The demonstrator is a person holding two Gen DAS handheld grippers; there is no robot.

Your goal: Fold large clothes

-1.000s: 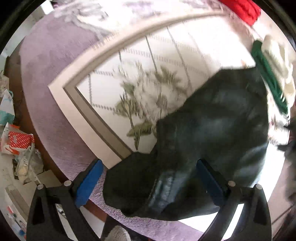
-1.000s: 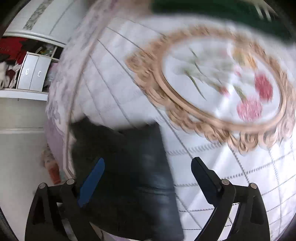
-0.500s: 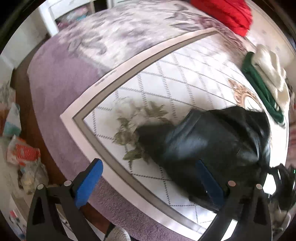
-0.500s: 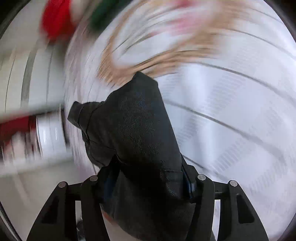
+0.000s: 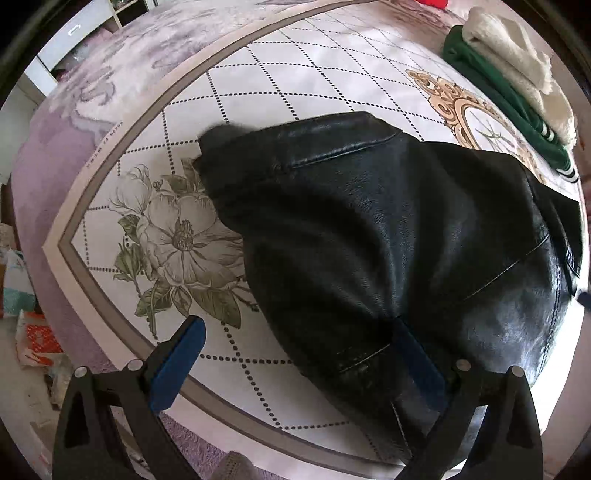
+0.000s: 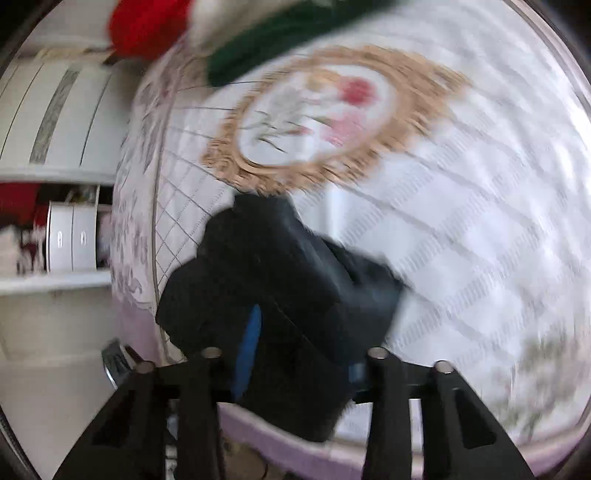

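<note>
Jacket first, from the left wrist: the black leather jacket (image 5: 388, 236) lies on the flowered bedspread (image 5: 258, 74), stretching up and right from the wide-open left gripper (image 5: 299, 354). From the right wrist, blurry: the right gripper (image 6: 295, 365) is nearer, pinching a jacket fold

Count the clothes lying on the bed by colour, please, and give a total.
Black leather jacket: 1
Green folded garment with white stripes: 1
Cream fluffy folded garment: 1
Red knitted garment: 1
Total: 4
</note>
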